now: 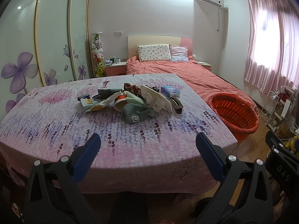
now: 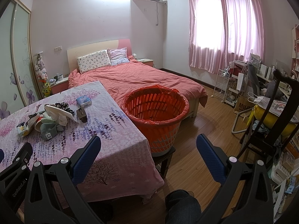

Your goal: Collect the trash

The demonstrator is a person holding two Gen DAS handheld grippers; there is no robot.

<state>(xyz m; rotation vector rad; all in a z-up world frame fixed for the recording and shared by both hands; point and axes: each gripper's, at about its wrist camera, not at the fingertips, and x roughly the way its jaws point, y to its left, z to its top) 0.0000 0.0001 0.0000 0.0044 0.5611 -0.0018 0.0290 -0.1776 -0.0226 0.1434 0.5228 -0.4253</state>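
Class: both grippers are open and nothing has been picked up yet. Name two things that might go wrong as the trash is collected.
1. Trash is tangled with keepers: the crumpled tissue lies against the green sock, so a grasp might lift both.
2. The red basket sits on a small stool beside the table; a bump could tip it.

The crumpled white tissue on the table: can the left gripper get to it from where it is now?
Probably yes. The left gripper is open above the near edge of the table, with only bare cloth between it and the pile. The crumpled white tissue lies at the pile's right front, uncovered, beside the green sock.
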